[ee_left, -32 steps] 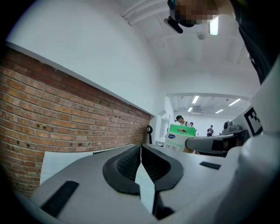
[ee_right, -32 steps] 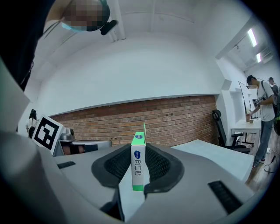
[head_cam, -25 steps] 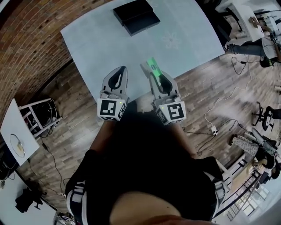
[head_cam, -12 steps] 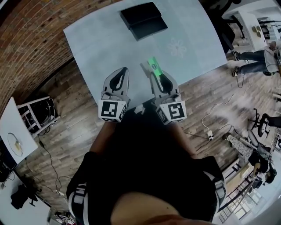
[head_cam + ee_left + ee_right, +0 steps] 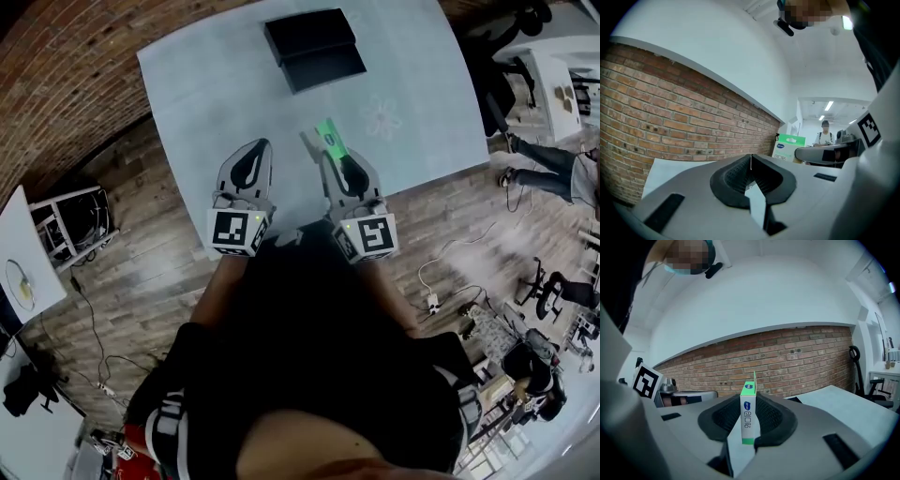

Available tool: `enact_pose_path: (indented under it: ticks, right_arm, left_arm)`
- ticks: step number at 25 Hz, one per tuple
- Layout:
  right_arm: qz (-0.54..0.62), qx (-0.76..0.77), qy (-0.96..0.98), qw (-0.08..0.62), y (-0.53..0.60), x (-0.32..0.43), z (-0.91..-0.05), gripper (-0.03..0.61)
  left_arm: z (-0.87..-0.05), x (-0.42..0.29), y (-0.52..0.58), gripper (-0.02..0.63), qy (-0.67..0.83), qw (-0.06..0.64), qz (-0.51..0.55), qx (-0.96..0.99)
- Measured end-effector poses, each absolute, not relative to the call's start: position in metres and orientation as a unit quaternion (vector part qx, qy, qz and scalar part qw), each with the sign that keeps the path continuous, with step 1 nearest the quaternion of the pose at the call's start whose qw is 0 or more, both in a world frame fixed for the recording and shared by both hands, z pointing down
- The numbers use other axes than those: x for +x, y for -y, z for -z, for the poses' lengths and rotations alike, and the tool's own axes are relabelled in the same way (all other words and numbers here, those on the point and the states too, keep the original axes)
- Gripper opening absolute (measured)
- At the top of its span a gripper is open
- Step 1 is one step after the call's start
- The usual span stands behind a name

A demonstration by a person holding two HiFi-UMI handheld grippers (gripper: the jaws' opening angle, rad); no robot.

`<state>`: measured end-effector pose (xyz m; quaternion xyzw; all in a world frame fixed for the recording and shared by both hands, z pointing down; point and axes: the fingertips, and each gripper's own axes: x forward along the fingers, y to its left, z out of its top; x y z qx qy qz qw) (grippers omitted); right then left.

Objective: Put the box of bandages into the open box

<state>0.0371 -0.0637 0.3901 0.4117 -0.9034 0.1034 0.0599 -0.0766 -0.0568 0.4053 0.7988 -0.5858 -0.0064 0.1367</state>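
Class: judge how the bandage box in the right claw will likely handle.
The bandage box looks like thin card: probably light, crushable. Standing narrow-edged in the right claw, it may tip once released.

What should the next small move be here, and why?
Probably carry the right tool forward over the table toward the open black box. Its jaws are clamped on the bandage box, held above the table's near part, while the open black box lies at the far side, well apart.
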Motion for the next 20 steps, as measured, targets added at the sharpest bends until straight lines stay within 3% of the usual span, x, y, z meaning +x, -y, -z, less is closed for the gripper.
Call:
enact_pose_path:
  ticks: [20]
  right_arm:
    - [-0.149,0.384,0.909,0.064,0.194,0.074,-0.460,0.107]
  left_arm:
    - [-0.420,-0.030,0.145,0.035,0.629,0.138,-0.005,0.765]
